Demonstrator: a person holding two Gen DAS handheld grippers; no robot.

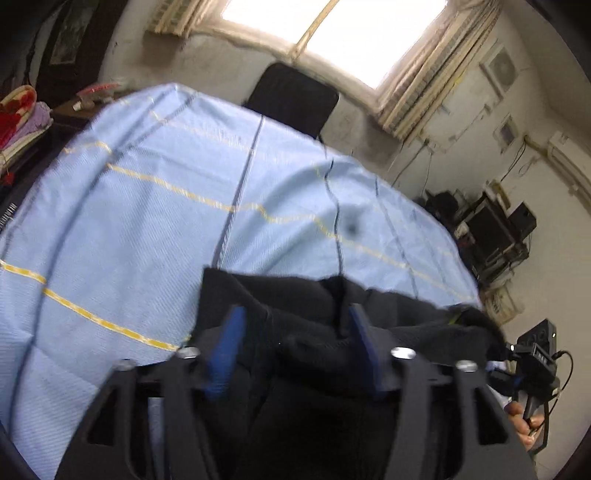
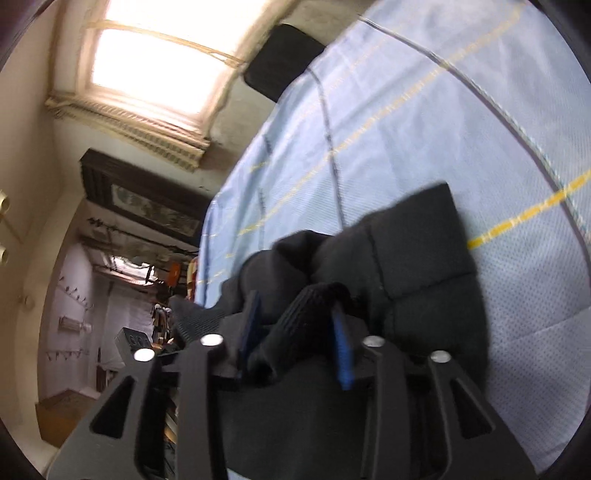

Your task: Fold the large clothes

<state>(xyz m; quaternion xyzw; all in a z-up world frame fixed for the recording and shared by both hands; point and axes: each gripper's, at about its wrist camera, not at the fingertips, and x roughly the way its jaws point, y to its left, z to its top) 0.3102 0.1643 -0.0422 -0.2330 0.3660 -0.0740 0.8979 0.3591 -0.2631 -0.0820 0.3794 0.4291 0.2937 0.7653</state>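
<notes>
A black garment (image 1: 303, 306) lies bunched on the light blue checked sheet (image 1: 155, 206). My left gripper (image 1: 295, 332) is over its near edge with blue fingers (image 1: 227, 347) spread wide, cloth lying between them. In the right wrist view the same garment (image 2: 417, 243) lies in folded layers on the sheet (image 2: 424, 122). My right gripper (image 2: 295, 332) has a bunch of ribbed black cloth (image 2: 295, 325) between its blue fingers (image 2: 341, 350); the jaws stand fairly wide. The other gripper (image 1: 532, 365) and a hand show at the right edge of the left view.
A black chair back (image 1: 295, 96) stands beyond the bed under a bright window (image 1: 332, 29). Red and purple bedding (image 1: 18, 118) lies on a dark table at left. Electronics and cables (image 1: 491, 229) clutter the right wall.
</notes>
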